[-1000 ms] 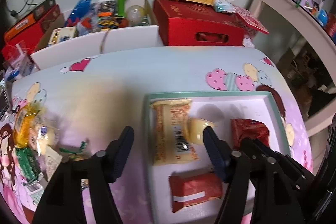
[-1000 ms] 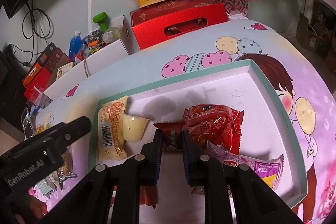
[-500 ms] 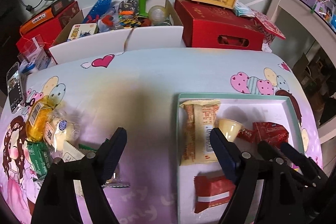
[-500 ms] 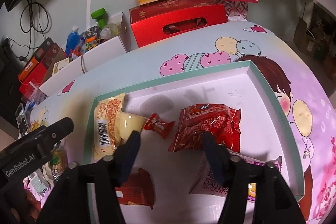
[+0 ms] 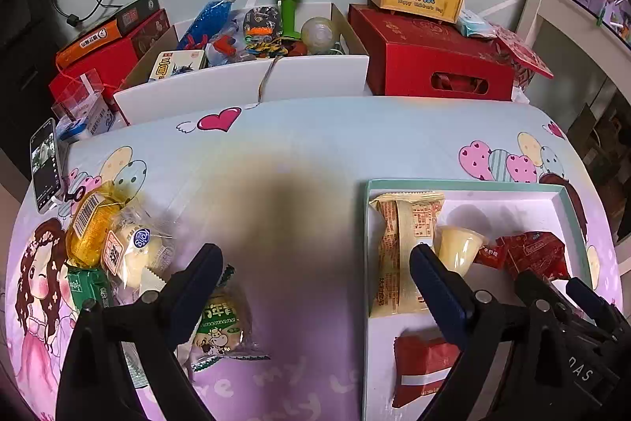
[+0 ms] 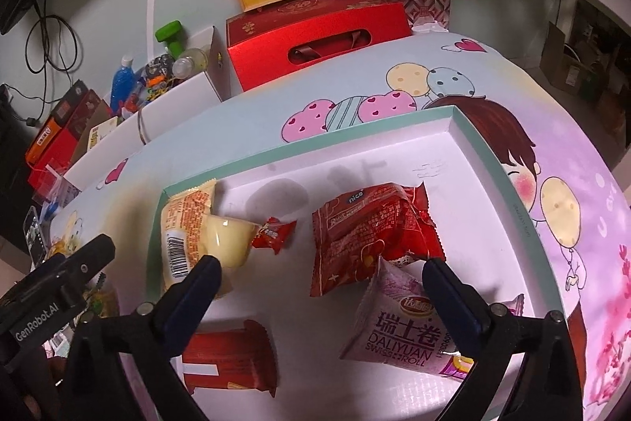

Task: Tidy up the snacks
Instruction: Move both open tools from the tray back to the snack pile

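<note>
Right gripper (image 6: 319,277) opening wide, gripping nothing, small red candy (image 6: 274,233) lying just ahead; left gripper (image 5: 313,271) opening over bare tablecloth (image 5: 299,160), empty

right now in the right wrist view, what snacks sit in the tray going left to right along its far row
yellow wrapped cake → pale jelly cup → small red candy → big red packet, all lying inside the tray. The purple swiss roll pack and the flat red bar lie nearer the camera, so they are left out.

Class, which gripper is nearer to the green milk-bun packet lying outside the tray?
Left. The left gripper has one finger beside the packet, jaws opening; the right gripper hovers over the tray.
</note>
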`<state>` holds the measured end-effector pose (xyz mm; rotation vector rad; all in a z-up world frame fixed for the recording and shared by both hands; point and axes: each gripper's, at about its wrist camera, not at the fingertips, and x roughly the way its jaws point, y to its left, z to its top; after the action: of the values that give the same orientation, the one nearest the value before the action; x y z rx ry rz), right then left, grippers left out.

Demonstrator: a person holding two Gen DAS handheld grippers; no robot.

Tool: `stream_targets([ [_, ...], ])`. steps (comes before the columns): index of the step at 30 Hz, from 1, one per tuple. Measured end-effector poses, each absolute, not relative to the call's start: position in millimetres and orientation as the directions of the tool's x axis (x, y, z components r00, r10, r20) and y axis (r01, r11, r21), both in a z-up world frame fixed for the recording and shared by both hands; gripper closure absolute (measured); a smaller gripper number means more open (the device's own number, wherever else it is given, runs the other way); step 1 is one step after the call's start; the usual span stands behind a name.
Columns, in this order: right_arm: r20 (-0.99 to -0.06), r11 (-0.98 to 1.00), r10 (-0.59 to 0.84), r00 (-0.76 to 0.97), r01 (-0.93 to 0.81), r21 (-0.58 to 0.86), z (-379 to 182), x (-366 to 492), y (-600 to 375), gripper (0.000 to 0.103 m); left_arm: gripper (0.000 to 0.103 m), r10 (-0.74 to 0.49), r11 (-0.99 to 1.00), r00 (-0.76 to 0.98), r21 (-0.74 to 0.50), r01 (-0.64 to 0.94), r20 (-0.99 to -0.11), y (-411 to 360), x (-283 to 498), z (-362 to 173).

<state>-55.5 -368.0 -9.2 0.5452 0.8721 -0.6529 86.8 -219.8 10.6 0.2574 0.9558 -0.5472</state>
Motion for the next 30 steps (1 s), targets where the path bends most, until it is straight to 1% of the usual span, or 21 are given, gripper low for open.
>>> stream_targets([
  [11, -0.819, 0.689, -0.318, 0.478, 0.71, 0.146, -4.9, -54.7, -365.7, 0.0, 0.007, -0.342, 0.821, 0.478, -0.011, 0.57, -0.809, -216.2, 83.1, 12.6],
  [17, -0.8, 0.702, -0.355, 0.484, 0.703, 0.114, 1.3, -53.1, -360.3, 0.0, 0.007, -0.364, 0.82, 0.501, -0.015, 0.572, -0.785, -200.0, 80.7, 18.2],
  [22, -0.794, 0.7, -0.369, 0.484, 0.706, 0.104, 3.9, -53.5, -357.5, 0.0, 0.007, -0.356, 0.84, 0.501, -0.035, 0.542, -0.789, -178.2, 86.7, 19.0],
  [30, -0.784, 0.719, -0.315, 0.535, 0.674, 0.171, 5.6, -49.4, -349.9, 0.0, 0.007, -0.306, 0.897, 0.509, -0.064, 0.437, -0.805, -123.9, 100.4, 15.0],
])
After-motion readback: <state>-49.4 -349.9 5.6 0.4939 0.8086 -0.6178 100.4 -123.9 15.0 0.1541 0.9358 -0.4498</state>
